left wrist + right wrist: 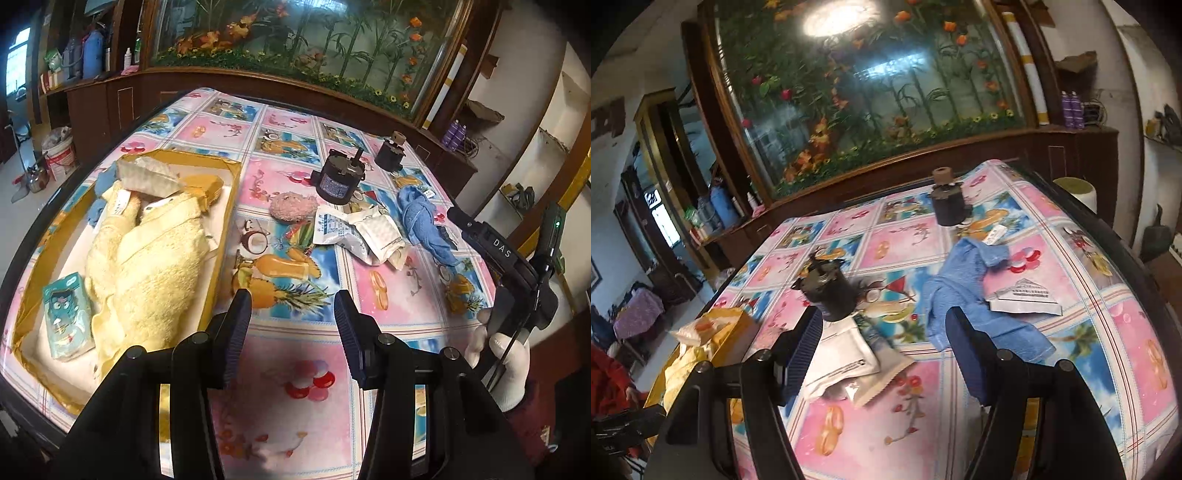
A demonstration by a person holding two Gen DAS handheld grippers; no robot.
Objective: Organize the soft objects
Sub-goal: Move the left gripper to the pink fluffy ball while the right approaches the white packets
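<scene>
- Our left gripper hangs above the near edge of the table, its jaws apart with nothing between them.
- Our right gripper has its jaws spread wide and empty too, over the white packets and the near end of the blue cloth; it touches neither.
- In the left view a gloved hand holds the right gripper at the right edge.
- The box sits on the left side of the table. Inside lie a yellow towel, a teal tissue pack at its near left corner, a white packet and a yellow sponge at the far end.
- Still out on the table: a pink puff just right of the box, the white packets to its right, then the blue cloth further right.
- Two dark motors stand beyond them, the big motor just behind the puff, the small motor farther off to the right.
- A small white tag lies at the far tip of the blue cloth, and a grey card touches its right side.
</scene>
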